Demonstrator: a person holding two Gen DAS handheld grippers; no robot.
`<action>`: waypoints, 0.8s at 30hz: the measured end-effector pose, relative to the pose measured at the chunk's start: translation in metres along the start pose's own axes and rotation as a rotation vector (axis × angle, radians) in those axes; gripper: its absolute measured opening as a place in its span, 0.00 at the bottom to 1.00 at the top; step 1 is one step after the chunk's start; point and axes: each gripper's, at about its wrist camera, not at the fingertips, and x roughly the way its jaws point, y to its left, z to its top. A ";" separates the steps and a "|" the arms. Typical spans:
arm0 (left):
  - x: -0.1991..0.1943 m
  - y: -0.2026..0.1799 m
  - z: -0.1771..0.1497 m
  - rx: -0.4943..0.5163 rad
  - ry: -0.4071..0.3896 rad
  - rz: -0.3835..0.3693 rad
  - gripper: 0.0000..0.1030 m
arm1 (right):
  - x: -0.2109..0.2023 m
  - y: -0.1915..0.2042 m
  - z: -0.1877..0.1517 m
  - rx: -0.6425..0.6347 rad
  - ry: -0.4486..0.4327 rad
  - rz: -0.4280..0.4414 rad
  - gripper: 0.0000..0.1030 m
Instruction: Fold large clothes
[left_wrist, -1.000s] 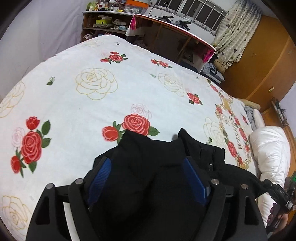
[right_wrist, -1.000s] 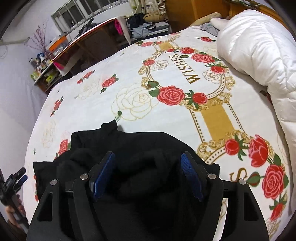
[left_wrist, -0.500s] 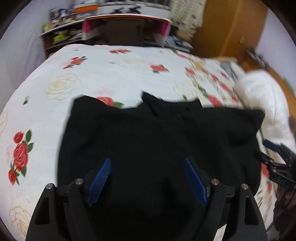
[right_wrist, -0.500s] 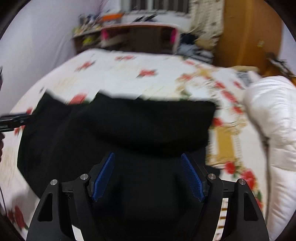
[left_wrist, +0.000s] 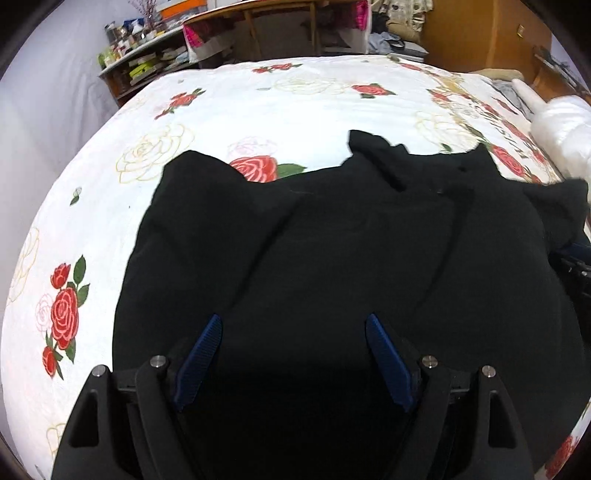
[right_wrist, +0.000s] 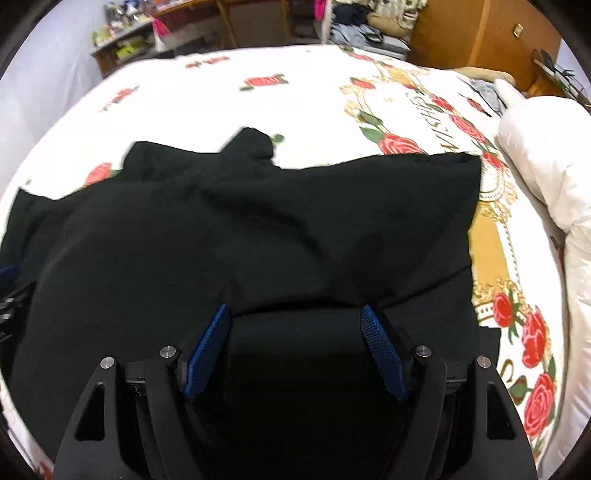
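The left gripper (left_wrist: 293, 325) sits low in its frame, blue pads spread wide over the black garment (left_wrist: 332, 258). The right gripper (right_wrist: 295, 315) is likewise spread, low in its frame, a fold edge running between its pads. The garment is plain black, wrinkled, spread broadly across each frame's middle on the rose-print bedspread (left_wrist: 258, 107). Bare bedspread fills the upper frames. A white duvet (right_wrist: 546, 155) lies at right; cluttered shelves (left_wrist: 144, 66) stand upper left.
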 end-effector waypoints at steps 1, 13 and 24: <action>0.004 0.003 0.002 -0.007 0.005 0.018 0.80 | 0.007 0.000 0.003 -0.006 0.017 -0.024 0.72; 0.030 0.009 0.013 -0.057 0.100 0.066 0.80 | 0.025 0.009 0.002 -0.029 0.145 -0.088 0.74; -0.043 0.057 -0.017 -0.059 -0.017 0.057 0.79 | -0.096 -0.037 -0.053 0.028 -0.056 0.010 0.74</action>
